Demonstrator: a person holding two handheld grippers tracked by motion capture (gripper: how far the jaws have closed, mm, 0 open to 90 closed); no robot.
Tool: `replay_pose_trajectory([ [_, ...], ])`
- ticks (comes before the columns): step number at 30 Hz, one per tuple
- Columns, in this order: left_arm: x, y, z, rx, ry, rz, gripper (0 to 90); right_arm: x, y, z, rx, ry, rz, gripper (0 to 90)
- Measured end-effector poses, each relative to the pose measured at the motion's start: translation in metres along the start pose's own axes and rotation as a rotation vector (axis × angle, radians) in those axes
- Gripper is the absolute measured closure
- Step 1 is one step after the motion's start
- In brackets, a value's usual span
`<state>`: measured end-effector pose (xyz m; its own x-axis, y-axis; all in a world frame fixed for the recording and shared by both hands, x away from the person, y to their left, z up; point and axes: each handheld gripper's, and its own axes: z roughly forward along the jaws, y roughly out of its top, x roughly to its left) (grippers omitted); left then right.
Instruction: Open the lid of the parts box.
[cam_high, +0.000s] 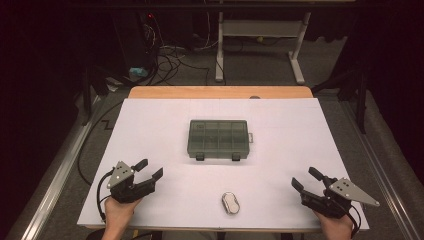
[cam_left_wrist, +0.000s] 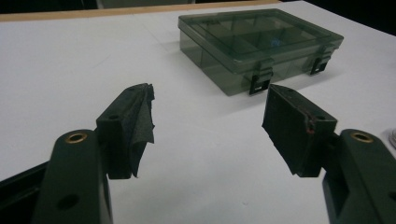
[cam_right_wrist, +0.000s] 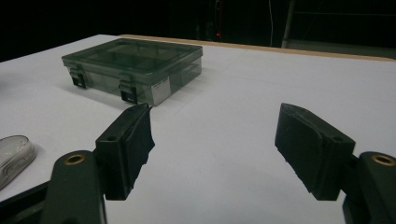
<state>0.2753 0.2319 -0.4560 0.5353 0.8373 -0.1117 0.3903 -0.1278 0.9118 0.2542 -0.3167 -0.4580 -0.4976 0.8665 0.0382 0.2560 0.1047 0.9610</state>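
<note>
At the near edge of the table (cam_high: 150, 120), the left gripper (cam_high: 150, 170) rests toward the near left corner with its jaws spread wide and nothing between them. The right gripper (cam_high: 305, 178) sits toward the near right corner, its jaws spread just as wide and likewise empty. Both are held in hands that come in over the near edge, and both point inward and away from the person.

Between the two grippers, close to the near edge and about midway along it, lies a small oval case (cam_high: 230, 203), silvery with a pale top; its detail is too blurred to say what it is. It lies well apart from either gripper. In the right gripper view it shows at the left edge (cam_right_wrist: 11, 156), beside the left jaw but not touching it.

Farther in, near the middle of the table, stands a box (cam_high: 219, 139) of dark see-through plastic, lid shut, with two latches on its near side and inner compartments showing through the lid. In the left gripper view the box (cam_left_wrist: 257, 44) lies ahead of the jaws and slightly right; in the right gripper view it (cam_right_wrist: 135, 67) lies ahead and to the left.
</note>
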Motion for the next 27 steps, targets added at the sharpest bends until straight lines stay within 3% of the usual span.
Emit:
replay_pose_trajectory([
  [9,-0.002,-0.001,0.008,0.025,-0.010,0.028,34.5,-0.004,0.001,0.006,-0.010,0.017,0.031,28.4],
  [19,0.000,0.000,0.008,0.004,-0.009,-0.005,34.9,-0.002,0.004,0.018,0.005,0.028,0.012,28.7],
  [27,-0.001,0.003,0.011,-0.001,-0.015,-0.005,35.3,-0.001,0.007,0.029,0.009,0.049,0.009,28.7],
])
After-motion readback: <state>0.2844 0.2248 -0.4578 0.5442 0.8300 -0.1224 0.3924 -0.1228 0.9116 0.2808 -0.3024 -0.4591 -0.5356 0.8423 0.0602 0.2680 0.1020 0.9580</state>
